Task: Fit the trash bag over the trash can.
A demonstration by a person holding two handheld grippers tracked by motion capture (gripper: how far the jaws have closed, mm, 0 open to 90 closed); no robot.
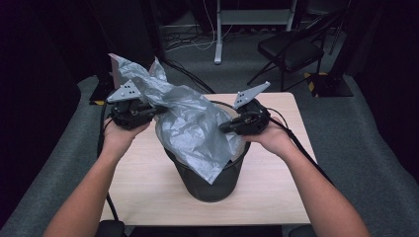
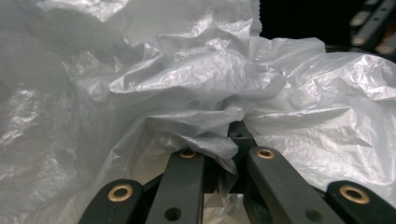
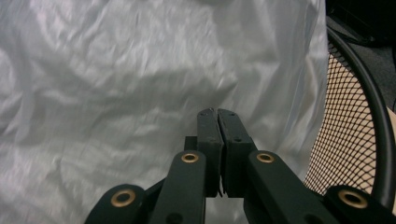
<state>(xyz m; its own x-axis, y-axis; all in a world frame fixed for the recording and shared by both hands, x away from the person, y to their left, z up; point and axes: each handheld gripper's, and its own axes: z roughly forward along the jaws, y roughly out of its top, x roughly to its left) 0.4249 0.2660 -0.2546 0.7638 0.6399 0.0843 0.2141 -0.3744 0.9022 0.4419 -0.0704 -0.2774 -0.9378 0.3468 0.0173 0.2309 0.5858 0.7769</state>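
A crumpled grey plastic bag (image 1: 192, 123) drapes over a black mesh bin (image 1: 212, 190) that stands on the wooden table (image 1: 143, 187). My left gripper (image 1: 160, 108) is at the bag's upper left. In the left gripper view my left gripper (image 2: 224, 135) is shut on a bunched fold of the bag (image 2: 201, 74), which covers its tips. My right gripper (image 1: 223, 129) is at the bag's right side, above the bin's rim. In the right gripper view its jaws are pressed together, my right gripper (image 3: 217, 112) points at the bag (image 3: 116, 93), and no film shows between the pads. The bin's mesh wall (image 3: 345, 140) is at right.
A black folding chair (image 1: 291, 49) stands behind the table at the right. A white desk leg (image 1: 217, 34) and loose cables are on the grey carpet beyond. Dark equipment lines the left side. Bare table surface lies in front of the bin.
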